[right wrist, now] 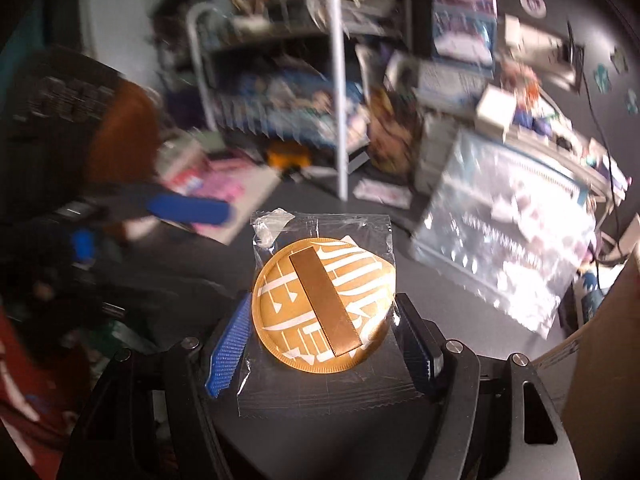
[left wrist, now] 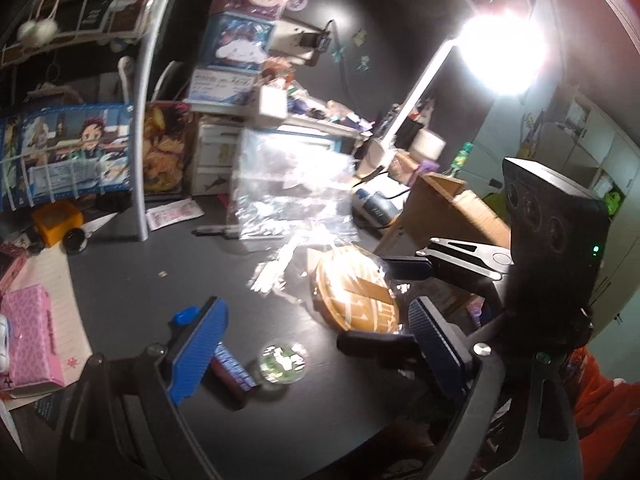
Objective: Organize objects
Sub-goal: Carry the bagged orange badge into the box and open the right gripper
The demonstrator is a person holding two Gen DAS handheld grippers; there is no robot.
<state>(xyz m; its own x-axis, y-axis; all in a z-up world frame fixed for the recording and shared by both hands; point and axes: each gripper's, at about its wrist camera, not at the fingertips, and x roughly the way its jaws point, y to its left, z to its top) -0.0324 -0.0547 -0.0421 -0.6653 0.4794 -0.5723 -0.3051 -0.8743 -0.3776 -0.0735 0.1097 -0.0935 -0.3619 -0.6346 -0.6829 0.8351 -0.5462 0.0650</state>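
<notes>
A round orange-gold puff [right wrist: 324, 304] with white lettering and a brown strap is sealed in a clear wrapper. My right gripper [right wrist: 324, 340] is shut on it, a blue pad pressing each side, and holds it above the dark table [right wrist: 320, 200]. In the left wrist view the same puff [left wrist: 356, 296] hangs between the black fingers of the right gripper [left wrist: 380, 304]. My left gripper [left wrist: 316, 348] stands open above the table with nothing between its blue pads. Its blurred blue finger [right wrist: 188, 208] shows at the left of the right wrist view.
On the table below the left gripper lie a small round badge [left wrist: 282, 362] and a dark strip packet [left wrist: 232, 372]. A pink tissue box [left wrist: 30, 340] is at the left, a clear plastic bag [left wrist: 288, 184] behind, a cardboard box [left wrist: 452, 208] at the right, and a white rack post [left wrist: 144, 120].
</notes>
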